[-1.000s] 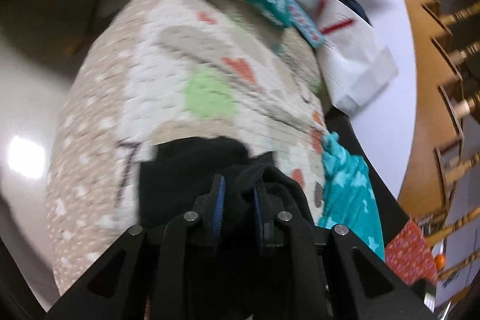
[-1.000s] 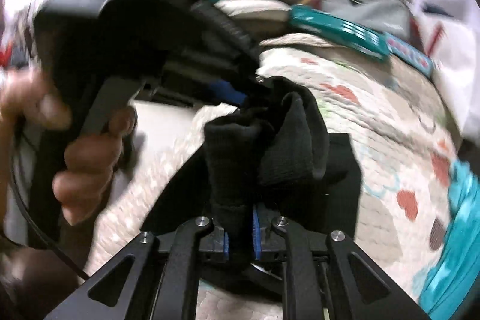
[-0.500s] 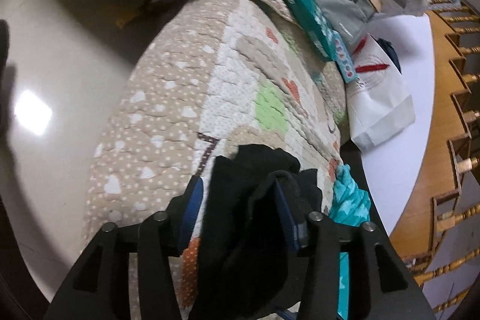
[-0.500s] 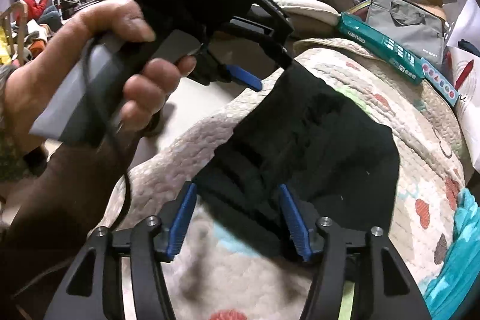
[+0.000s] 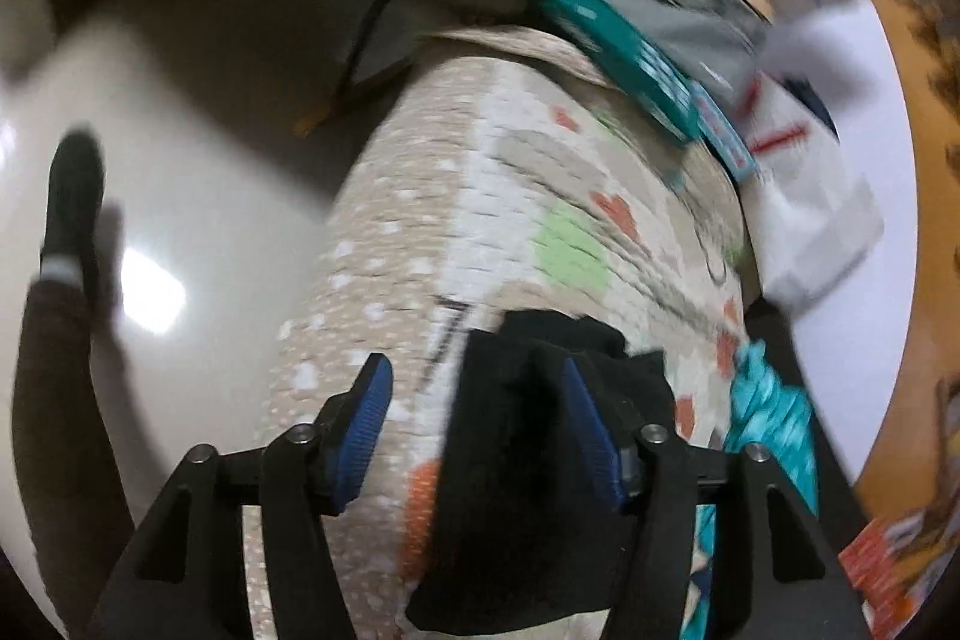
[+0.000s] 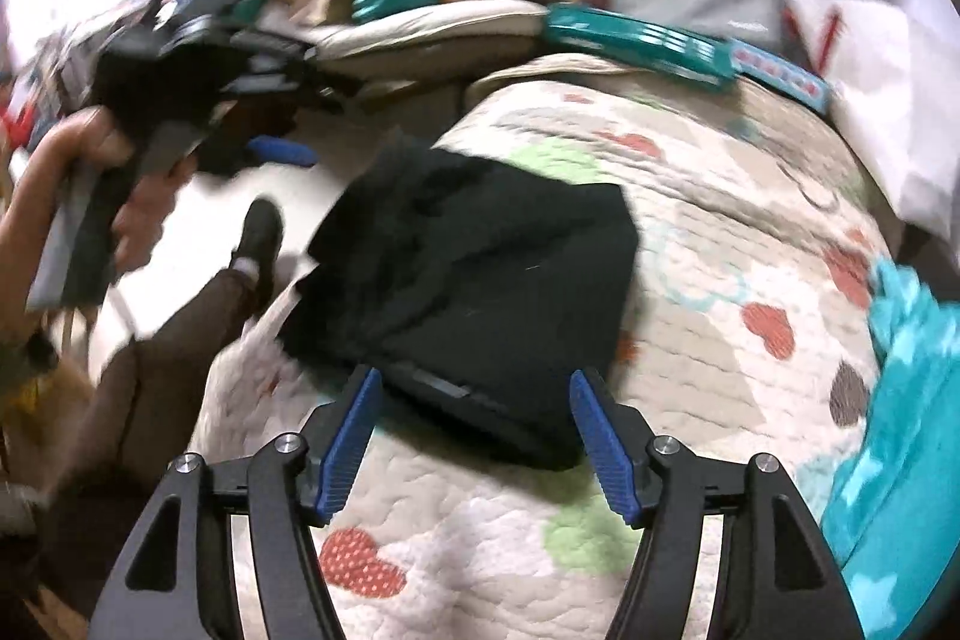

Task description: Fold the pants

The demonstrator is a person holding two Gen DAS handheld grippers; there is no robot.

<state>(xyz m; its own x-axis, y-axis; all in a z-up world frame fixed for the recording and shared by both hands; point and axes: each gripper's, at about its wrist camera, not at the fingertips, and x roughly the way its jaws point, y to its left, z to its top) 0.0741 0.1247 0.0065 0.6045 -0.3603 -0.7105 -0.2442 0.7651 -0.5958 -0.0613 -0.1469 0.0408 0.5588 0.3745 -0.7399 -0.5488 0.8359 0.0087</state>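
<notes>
Release after a fold. The black pants (image 6: pixel 474 292) are shown lying as a compact, roughly rectangular bundle on the quilted blanket (image 6: pixel 708 340), which is printed with hearts and dots and covers the worktop. The right gripper (image 6: pixel 474 436) is held just short of the bundle's near edge — its jaws have just been opening, nothing is pinched between them, and the cloth is seen beyond the pads (image 6: pixel 351 436). In the left-wrist view the left gripper (image 5: pixel 480 430) is likewise released; its jaws have just been opening, and dark fabric (image 5: pixel 540 460) lies loosely beside the right-hand pad (image 5: pixel 591 436) without being pressed. The step in hand is judged to be the letting-go that closes a fold. Whether a further fold is needed cannot be told; if so, a fresh grasp on one edge of the bundle would be called for — otherwise only smoothing. A turquoise cloth (image 6: pixel 900 400) is seen at the blanket's right margin.
</notes>
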